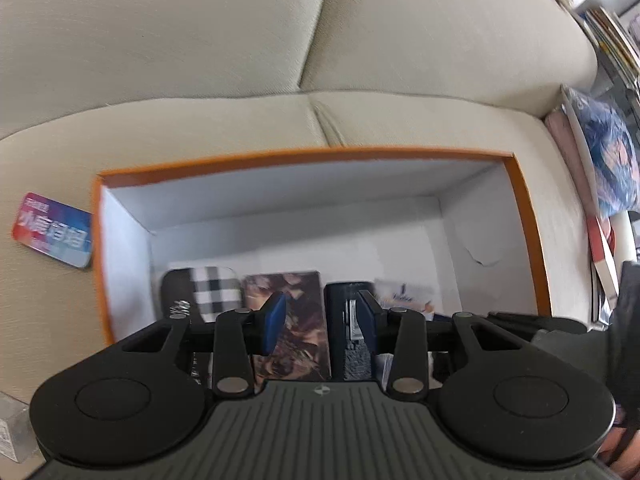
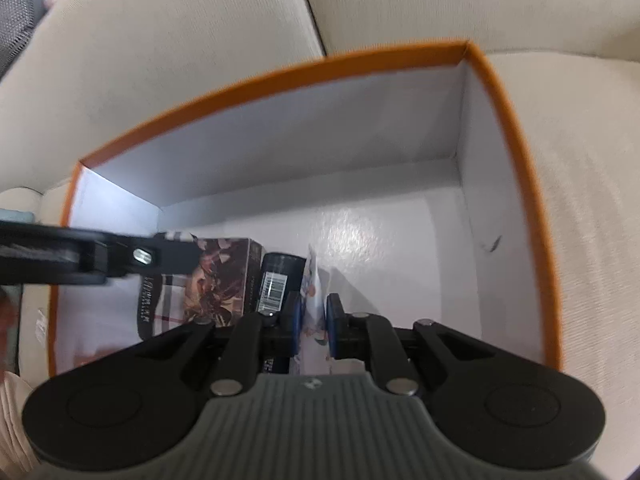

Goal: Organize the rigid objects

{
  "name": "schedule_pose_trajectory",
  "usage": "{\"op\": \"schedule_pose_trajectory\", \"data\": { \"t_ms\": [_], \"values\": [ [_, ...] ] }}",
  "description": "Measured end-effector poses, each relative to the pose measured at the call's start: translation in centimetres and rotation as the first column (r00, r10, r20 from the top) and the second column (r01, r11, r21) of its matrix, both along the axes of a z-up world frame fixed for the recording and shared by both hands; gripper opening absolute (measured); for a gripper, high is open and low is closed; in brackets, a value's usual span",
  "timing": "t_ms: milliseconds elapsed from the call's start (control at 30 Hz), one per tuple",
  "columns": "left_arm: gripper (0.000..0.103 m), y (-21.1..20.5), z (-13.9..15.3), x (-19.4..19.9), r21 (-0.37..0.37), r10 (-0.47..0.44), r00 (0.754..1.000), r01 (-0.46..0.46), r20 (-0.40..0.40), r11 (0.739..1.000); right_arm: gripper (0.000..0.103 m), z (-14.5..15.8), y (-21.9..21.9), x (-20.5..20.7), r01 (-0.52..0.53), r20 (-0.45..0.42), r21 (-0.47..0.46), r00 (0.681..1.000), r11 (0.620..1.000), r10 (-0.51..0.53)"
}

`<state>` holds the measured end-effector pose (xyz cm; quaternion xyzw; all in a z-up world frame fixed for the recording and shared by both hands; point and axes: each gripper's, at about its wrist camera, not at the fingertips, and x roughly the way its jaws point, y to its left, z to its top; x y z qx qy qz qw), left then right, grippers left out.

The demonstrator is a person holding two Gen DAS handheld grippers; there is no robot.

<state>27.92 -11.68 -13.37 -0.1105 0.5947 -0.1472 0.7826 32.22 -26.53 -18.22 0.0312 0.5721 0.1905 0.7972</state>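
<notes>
On a beige sofa (image 1: 200,60) sits an orange-rimmed box (image 2: 504,92) holding 4 items in a row, the right claw (image 2: 313,322) clamped on the pale card pack (image 2: 314,280), the left claw (image 1: 323,316) apart and empty; a tilted release could topple it onto the dark box (image 2: 276,276).

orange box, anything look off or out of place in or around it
Two things. The orange box has a small dark tear or scuff on its inner right wall. A red and blue card lies outside it on the sofa cushion, while similar packs stand inside.
</notes>
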Motion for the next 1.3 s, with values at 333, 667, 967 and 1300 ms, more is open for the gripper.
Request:
{"op": "schedule_pose_trajectory", "data": {
  "t_ms": [333, 667, 967, 1300],
  "values": [
    [0.047, 1.1, 0.0, -0.1, -0.030, 0.005, 1.000, -0.005, 0.002, 1.000, 0.013, -1.3, -0.1, 0.4, 0.001, -0.055, 0.012, 0.998, 1.000, 0.000],
    [0.047, 1.7, -0.2, -2.0, -0.054, 0.021, 1.000, -0.021, -0.006, 0.998, 0.035, -1.4, -0.4, -0.6, -0.035, -0.062, -0.098, 0.998, 0.995, 0.029],
    [0.047, 2.5, 0.5, -3.1, -0.068, 0.041, 0.999, -0.041, 0.005, 0.997, 0.036, -2.3, -0.8, -1.8, 0.009, -0.107, -0.138, 0.994, 0.990, -0.024],
    [0.047, 3.7, 2.1, -4.5, -0.076, 0.066, 0.997, -0.064, 0.029, 0.995, 0.035, -1.9, -0.9, -2.6, 0.068, -0.088, -0.129, 0.993, 0.989, -0.079]
  ]
}}
